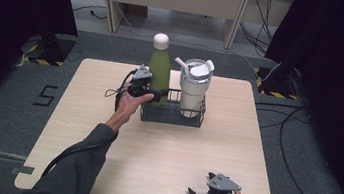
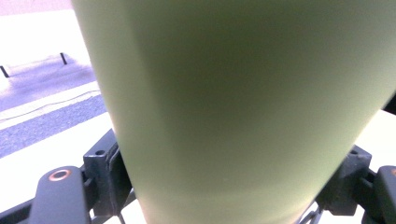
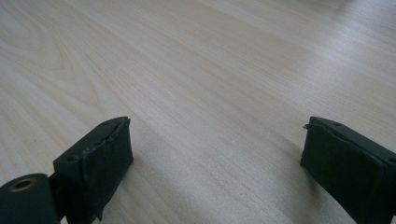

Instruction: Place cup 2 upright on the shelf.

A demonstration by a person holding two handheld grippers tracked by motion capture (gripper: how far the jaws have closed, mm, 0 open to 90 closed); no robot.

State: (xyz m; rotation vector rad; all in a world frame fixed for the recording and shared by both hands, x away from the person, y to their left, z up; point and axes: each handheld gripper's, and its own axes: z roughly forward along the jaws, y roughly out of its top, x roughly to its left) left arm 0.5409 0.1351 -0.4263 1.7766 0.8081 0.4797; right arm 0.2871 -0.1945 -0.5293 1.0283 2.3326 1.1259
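Standing in the wire basket (image 1: 197,122) at upper centre, the green bottle (image 1: 159,70) is clamped by the left gripper (image 1: 152,96); the right gripper (image 3: 217,149), lower right, is held apart over bare table (image 1: 168,152).

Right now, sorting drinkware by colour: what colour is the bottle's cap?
White, on the green bottle's cap, clearest in the high view.

Left gripper (image 1: 153,93) jaws clamped, right gripper (image 3: 215,158) jaws apart, low.
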